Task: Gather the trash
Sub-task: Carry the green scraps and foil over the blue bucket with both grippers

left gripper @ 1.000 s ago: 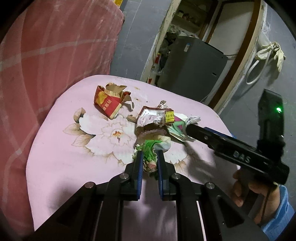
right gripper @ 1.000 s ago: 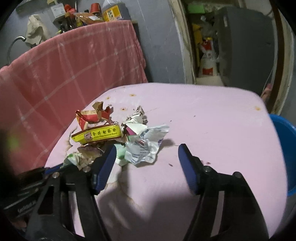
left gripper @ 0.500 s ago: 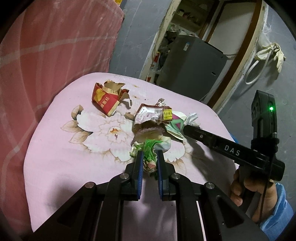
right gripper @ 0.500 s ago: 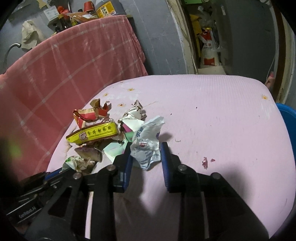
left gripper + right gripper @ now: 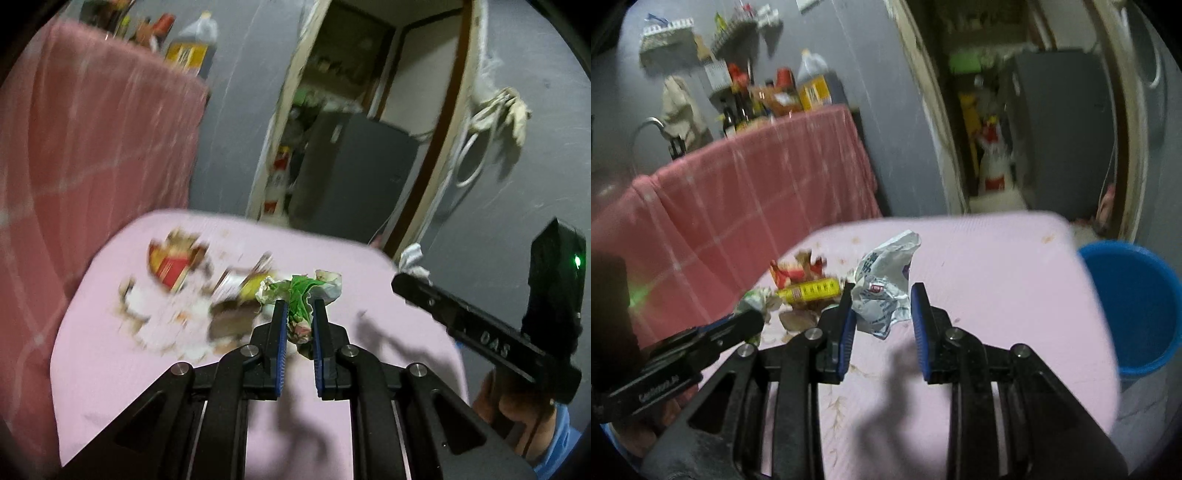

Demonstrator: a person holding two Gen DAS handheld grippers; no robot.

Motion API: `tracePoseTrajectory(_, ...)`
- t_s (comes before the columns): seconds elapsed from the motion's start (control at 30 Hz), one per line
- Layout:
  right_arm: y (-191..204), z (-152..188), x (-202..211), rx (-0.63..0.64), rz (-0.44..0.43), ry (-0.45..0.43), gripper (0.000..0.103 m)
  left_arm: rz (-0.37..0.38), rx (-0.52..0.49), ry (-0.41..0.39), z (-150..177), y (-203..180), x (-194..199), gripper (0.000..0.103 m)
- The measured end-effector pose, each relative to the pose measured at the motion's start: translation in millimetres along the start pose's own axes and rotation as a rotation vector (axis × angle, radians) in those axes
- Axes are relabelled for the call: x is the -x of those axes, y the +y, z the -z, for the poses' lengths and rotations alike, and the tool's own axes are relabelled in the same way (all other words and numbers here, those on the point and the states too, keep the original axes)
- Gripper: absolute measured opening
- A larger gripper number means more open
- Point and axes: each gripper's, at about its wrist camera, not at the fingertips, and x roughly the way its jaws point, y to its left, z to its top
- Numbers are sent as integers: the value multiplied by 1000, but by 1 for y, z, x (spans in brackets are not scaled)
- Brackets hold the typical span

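My left gripper [image 5: 299,314] is shut on a crumpled green and white wrapper [image 5: 301,295], lifted above the pink table [image 5: 129,369]. My right gripper [image 5: 882,302] is shut on a crumpled white plastic wrapper [image 5: 886,280] with blue print, also raised off the table [image 5: 997,295]. In the left wrist view the right gripper [image 5: 410,273] shows at the right with the white wrapper at its tip. A red torn packet [image 5: 170,264], a yellow box [image 5: 809,290] and brown scraps [image 5: 229,321] stay on the table, blurred.
A blue bucket [image 5: 1134,306] stands off the table's right edge. A pink cloth [image 5: 738,192] hangs over a counter at the left, with bottles [image 5: 809,85] on top. A doorway with a grey cabinet [image 5: 351,170] lies beyond the table.
The right gripper closed on the white wrapper and lifted it toward the right. The left gripper rose with the green wrapper, off the pile.
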Motion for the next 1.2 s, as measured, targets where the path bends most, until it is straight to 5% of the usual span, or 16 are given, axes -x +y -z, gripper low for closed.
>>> tracePoseTrajectory(0.3, -23, -36, 85, 38, 126, -257, 29, 121, -91, -188, -43, -68, 0, 10)
tracePoseTrajectory(0.53, -63, -53, 122, 33, 230, -348, 30, 215, -160, -237, -60, -123, -18, 10)
tracePoseTrajectory(0.83, -139, -43, 131, -68, 339, -333, 31, 302, -217, -155, -63, -186, -84, 10)
tracePoseTrajectory(1.2, -225, -6, 89, -238, 393, -163, 31, 269, -258, 119, -33, -218, -182, 10)
